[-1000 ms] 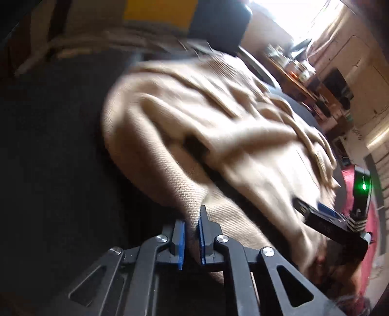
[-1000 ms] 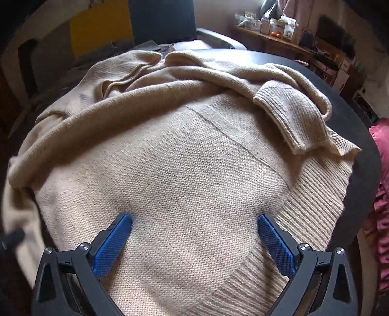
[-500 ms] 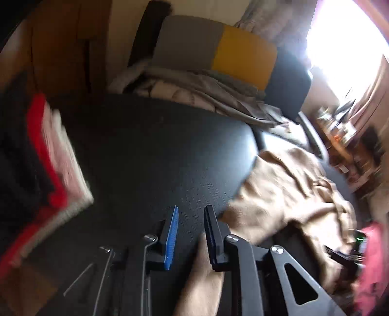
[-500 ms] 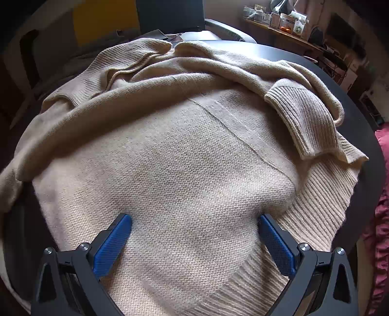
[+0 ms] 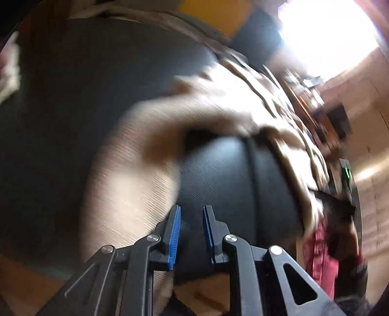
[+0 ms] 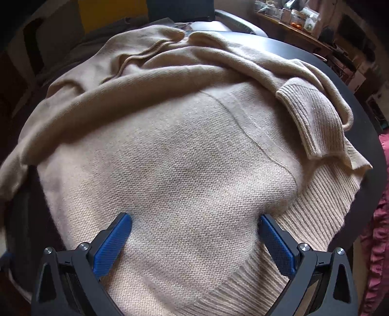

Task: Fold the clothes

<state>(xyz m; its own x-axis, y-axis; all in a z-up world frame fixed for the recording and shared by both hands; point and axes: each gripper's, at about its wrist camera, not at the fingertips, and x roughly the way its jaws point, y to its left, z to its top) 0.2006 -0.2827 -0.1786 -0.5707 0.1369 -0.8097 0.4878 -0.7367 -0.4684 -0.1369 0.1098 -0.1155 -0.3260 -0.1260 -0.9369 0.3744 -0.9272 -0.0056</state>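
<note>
A beige knit sweater [image 6: 184,150] lies spread on a dark round table [image 6: 364,116]. One ribbed cuff [image 6: 313,121] is folded onto its right side, and the ribbed hem [image 6: 316,218] runs at the lower right. My right gripper [image 6: 194,233] is wide open and rests on the sweater's body near the hem. In the blurred left wrist view, a sleeve of the sweater [image 5: 126,175] trails over the table's left side. My left gripper [image 5: 190,228] is slightly open with nothing between its pads, just right of that sleeve.
A chair with a yellow and grey back [image 6: 114,14] stands behind the table. A cluttered shelf [image 6: 296,21] is at the back right. Red fabric [image 6: 379,243] hangs by the table's right edge. Pale cloth [image 5: 9,73] lies at the far left.
My left gripper let go of the sweater's sleeve and swung about over the table, now back beside the sleeve. My right gripper stayed open on the sweater.
</note>
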